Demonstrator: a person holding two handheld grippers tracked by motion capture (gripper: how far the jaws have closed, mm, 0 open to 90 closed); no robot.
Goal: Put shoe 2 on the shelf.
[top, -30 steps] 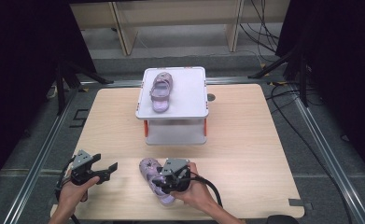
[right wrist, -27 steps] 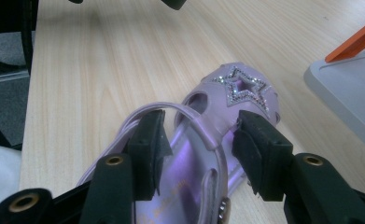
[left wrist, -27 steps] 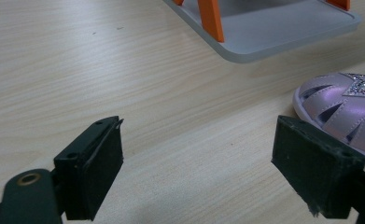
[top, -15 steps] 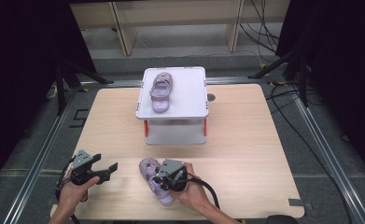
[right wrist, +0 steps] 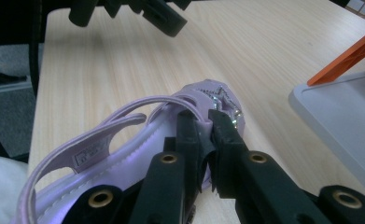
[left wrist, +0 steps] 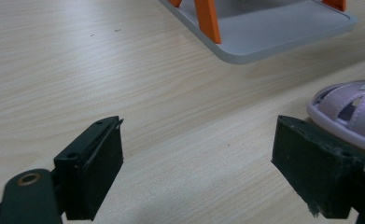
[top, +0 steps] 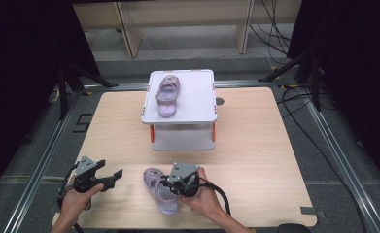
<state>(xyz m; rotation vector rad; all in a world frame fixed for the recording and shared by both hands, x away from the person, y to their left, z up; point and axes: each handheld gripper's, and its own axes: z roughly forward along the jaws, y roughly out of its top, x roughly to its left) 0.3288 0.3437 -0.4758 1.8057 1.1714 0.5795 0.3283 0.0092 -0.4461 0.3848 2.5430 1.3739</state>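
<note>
The right hand-held gripper (top: 170, 184) is clamped on the near sandal (top: 159, 190), jaws pinched together on the strap band across its upper, as the right gripper view shows. This sandal lies on the worktop (top: 255, 145) at the 6 o'clock edge, long axis running roughly 11 to 5 o'clock. The left hand-held gripper (top: 113, 174) rests just beside it at 9 o'clock, jaws apart and empty, pointing toward 3 o'clock. A matching sandal (top: 166, 95) sits on the white stand (top: 197, 104) at 12 o'clock, long axis near 12 to 6. Judged from this layout, the likely move carries the held sandal toward 12 o'clock, onto the stand's free 3 o'clock half.
</note>
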